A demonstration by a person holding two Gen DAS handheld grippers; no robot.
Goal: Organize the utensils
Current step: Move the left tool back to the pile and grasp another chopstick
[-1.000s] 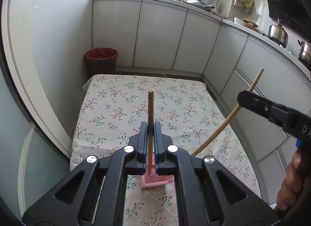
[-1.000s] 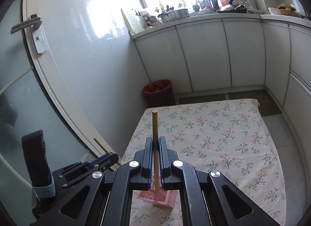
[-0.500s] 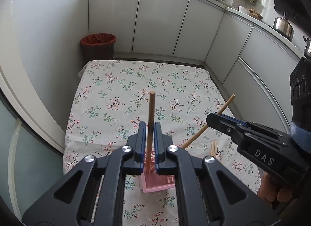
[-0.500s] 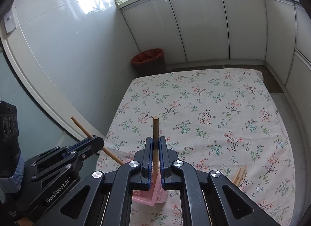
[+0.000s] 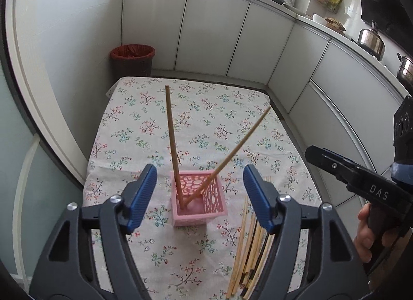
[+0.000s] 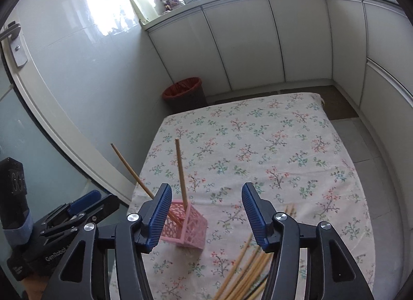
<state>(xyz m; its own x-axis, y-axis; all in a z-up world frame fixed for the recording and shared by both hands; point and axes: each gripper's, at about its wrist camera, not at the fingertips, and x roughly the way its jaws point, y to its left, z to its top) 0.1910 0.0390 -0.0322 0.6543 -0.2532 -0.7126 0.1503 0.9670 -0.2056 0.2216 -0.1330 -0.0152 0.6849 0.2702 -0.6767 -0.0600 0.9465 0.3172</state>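
A pink lattice basket [image 5: 198, 200] stands on the flowered tablecloth [image 5: 206, 119]; it also shows in the right wrist view [image 6: 185, 227]. Two wooden chopsticks stand in it: one nearly upright [image 5: 172, 145] and one leaning right [image 5: 232, 155]. In the right wrist view they appear as an upright one [image 6: 181, 173] and one leaning left [image 6: 131, 170]. My left gripper [image 5: 200, 196] is open and empty just above and before the basket. My right gripper [image 6: 206, 216] is open and empty, right of the basket. A pile of loose chopsticks [image 5: 250, 253] lies at the near right [image 6: 247, 274].
A dark bin with a red liner [image 5: 132, 61] stands on the floor past the table's far left corner. White cabinets [image 5: 232, 36] run along the back and right. A glass door [image 6: 38, 132] borders the table's left side.
Both grippers were shut on a chopstick each; both have opened and pulled back. The two chopsticks now stand in the pink basket.
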